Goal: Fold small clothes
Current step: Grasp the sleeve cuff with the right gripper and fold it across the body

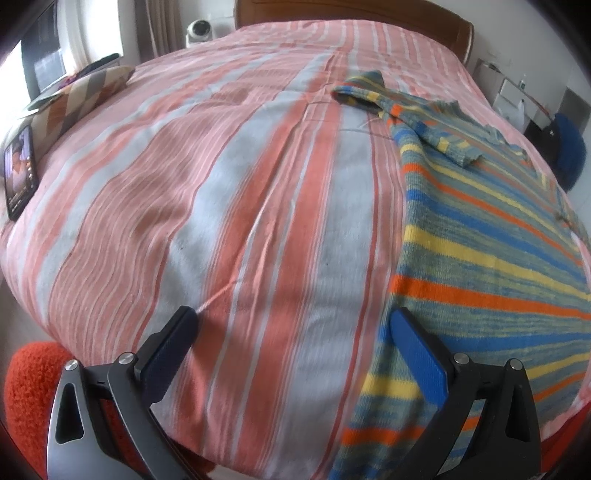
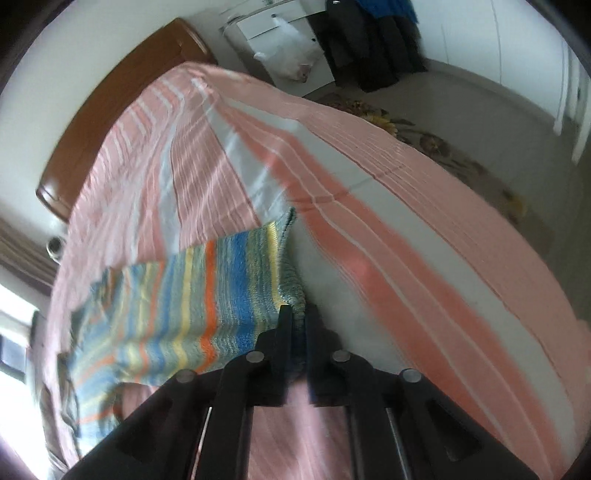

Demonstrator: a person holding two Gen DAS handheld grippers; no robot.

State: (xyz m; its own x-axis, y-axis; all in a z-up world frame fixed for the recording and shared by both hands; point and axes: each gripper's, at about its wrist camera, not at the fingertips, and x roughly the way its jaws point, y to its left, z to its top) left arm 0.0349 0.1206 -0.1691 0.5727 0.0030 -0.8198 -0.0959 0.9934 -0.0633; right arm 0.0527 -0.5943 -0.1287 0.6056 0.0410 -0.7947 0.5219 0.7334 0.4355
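A small knitted sweater (image 1: 480,236) with blue, yellow, orange and grey-green stripes lies spread on the right part of the bed, one sleeve (image 1: 373,96) reaching toward the headboard. My left gripper (image 1: 295,325) stands open just above the bedspread at the near edge; its right finger (image 1: 417,350) is over the sweater's left hem, nothing between the pads. In the right wrist view my right gripper (image 2: 297,314) is shut on an edge of the sweater (image 2: 177,310), and the cloth hangs lifted to the left of the fingers.
The bed carries a pink and pale-blue striped bedspread (image 1: 236,184) with a wooden headboard (image 1: 351,11) behind. A phone (image 1: 20,170) and a patterned pillow (image 1: 85,92) lie at the left edge. An orange fuzzy thing (image 1: 33,387) sits below the near edge. White drawers (image 2: 280,33) stand past the bed.
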